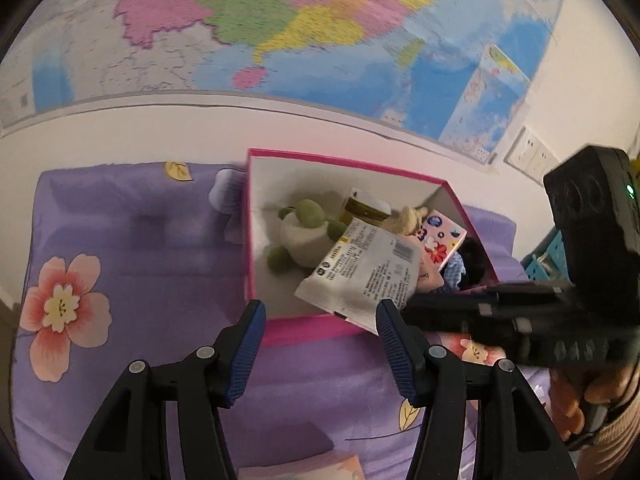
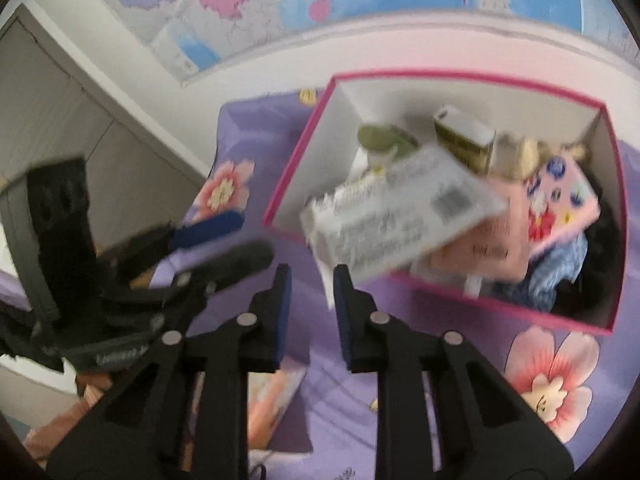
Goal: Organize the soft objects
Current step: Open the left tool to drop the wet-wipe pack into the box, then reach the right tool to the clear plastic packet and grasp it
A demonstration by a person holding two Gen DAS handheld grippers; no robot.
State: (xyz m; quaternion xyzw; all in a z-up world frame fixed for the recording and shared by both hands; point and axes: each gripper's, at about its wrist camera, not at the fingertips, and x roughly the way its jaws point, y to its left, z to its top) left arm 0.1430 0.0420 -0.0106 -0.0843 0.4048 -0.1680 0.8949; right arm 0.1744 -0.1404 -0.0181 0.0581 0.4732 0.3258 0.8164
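Peeking through the right wrist view, a grey door (image 2: 60,120) is showing that the left view misses. The white printed packet (image 1: 360,276) is leaning over the pink box's (image 1: 348,168) near rim. Left gripper (image 1: 320,344) is gaping wide, holding nothing; right gripper (image 2: 310,300) is sitting narrow, nothing pinched. Everything's lying on a purple floral bedspread (image 1: 140,240) below a wall map (image 1: 280,20).

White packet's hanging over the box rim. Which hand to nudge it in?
Right, probably. The right gripper has the overhanging corner of the white packet right at its fingers; the left gripper faces the front wall of the pink box.
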